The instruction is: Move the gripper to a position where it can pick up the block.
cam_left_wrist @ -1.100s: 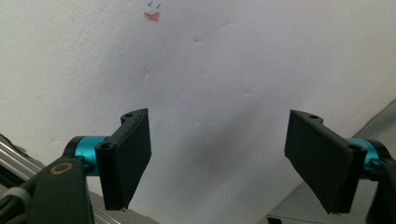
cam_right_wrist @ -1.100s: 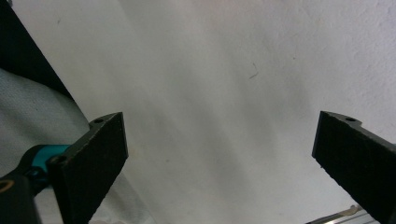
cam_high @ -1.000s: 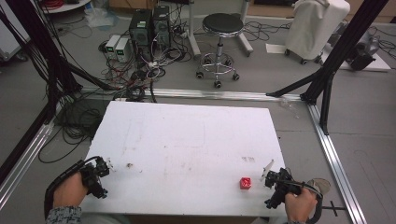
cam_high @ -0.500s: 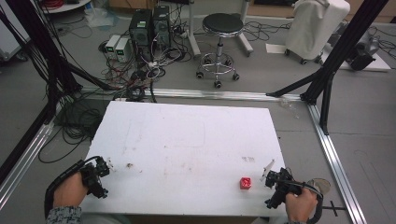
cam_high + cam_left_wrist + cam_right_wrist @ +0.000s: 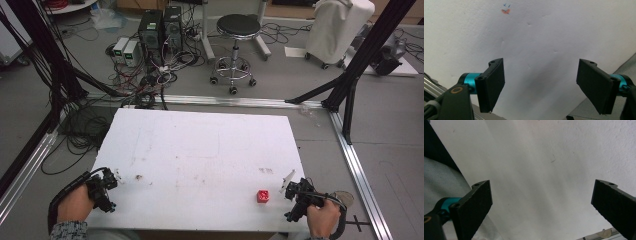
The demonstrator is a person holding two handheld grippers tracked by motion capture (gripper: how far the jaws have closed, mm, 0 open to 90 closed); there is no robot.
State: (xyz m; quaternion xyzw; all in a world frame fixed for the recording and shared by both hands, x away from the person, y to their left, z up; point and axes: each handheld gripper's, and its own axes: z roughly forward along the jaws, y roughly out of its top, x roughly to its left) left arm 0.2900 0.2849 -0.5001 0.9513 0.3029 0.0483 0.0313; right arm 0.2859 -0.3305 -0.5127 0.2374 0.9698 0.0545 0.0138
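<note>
Small red cube [image 5: 263, 196] sits on the white table [image 5: 200, 150] near the front edge, just left of the right gripper [image 5: 292, 187], far from the left gripper [image 5: 107, 182]. Right hand is nearer, likely picks it. Cube has no long axis. Both grippers' jaws spread apart, empty. Stool [image 5: 235, 30], computers [image 5: 157, 30], cables on the floor behind.

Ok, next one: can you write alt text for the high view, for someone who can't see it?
A person's hands hold a left claw and a right claw at the near corners of a white table; a small red cube lies just beside the right claw. Beyond the table stand a black stool, computer towers and tangled cables.
</note>
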